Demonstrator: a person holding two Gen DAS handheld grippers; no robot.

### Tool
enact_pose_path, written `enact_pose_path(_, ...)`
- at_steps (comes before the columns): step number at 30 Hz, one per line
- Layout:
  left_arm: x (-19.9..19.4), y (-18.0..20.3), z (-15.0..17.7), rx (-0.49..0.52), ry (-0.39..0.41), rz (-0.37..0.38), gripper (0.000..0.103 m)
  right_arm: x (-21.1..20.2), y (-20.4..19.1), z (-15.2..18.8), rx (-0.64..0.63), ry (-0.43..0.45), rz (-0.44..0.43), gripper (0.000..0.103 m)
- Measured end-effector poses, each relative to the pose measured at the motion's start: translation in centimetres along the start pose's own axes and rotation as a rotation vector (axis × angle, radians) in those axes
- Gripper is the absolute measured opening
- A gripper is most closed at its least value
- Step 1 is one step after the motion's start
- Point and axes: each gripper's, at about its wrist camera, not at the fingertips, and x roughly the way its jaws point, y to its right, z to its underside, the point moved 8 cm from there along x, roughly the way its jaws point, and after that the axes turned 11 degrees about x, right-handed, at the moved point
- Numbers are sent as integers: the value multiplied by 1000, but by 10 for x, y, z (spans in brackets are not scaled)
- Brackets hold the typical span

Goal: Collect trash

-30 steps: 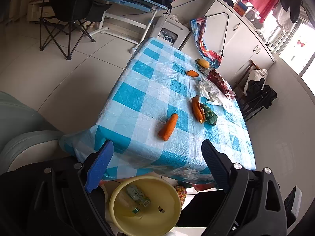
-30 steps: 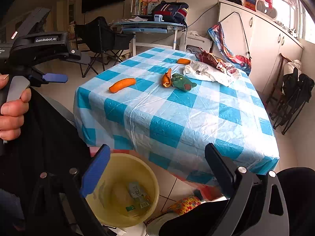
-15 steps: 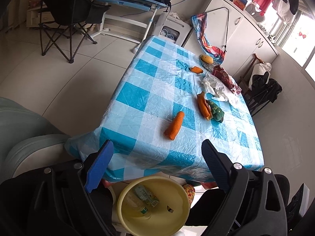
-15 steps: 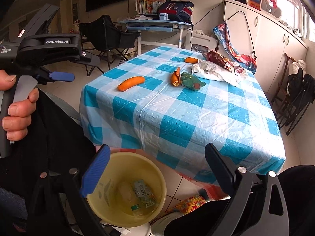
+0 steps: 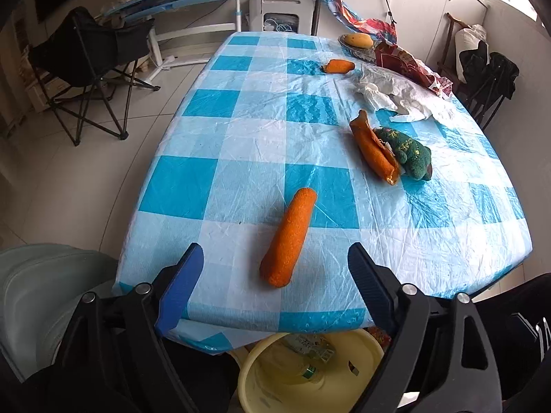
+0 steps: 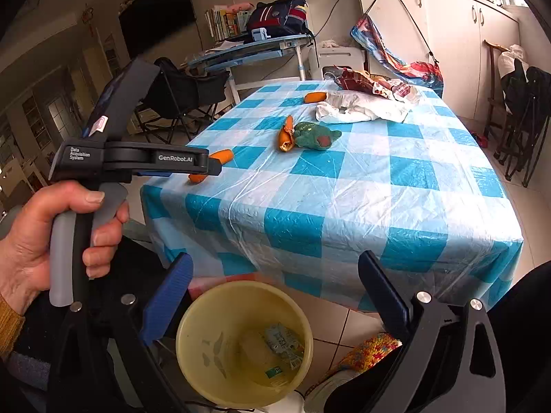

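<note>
the left gripper (image 5: 272,275) is hovering over the near edge of the table (image 5: 241,130), its claw spread and nothing between the pads yet; the jaws have just been closing a little, probably to suit the slim piece ahead. the orange roll (image 5: 289,237) is lying right in front of them, at twelve o'clock from the gripper, lengthwise along the line of approach, so the fingers are straddling it rather than meeting it end-on. in the right wrist view the person's hand (image 6: 51,237) is squeezing the handle, with the tool reaching out over the table corner.

further right, at about one o'clock from the roll, an opened orange wrapper (image 5: 375,151) is lying against a green stuffed toy (image 5: 409,151), touching it. beyond these, at twelve to one o'clock, a small orange scrap (image 5: 339,66) and crumpled white paper (image 5: 389,93) are sitting near the far end.

the yellow bucket (image 5: 261,361) is standing on the floor just under the near edge, at six o'clock from the roll, already holding a plastic bottle (image 6: 280,346); it seems placed there so pieces can be dropped straight down.

the right gripper (image 6: 275,296) is waiting above the bucket, claw spread and empty, likely kept clear while the other side is working.
</note>
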Motion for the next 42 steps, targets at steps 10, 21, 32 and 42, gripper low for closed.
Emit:
enact_pose_path(10, -10, 8, 3, 4, 20, 82, 14, -2, 1, 0, 21, 7, -9, 93)
enact_pose_path(21, -68, 13, 86, -111, 14, 181, 36, -3, -5, 2, -29, 19, 41, 93)
enact_pose_path(32, -108, -18, 63, -161, 228, 53, 84, 1, -13, 8, -112, 12, 98, 93)
enact_pose_path(42, -104, -20, 64, -185, 226, 57, 88, 7, -17, 12, -149, -7, 112, 93)
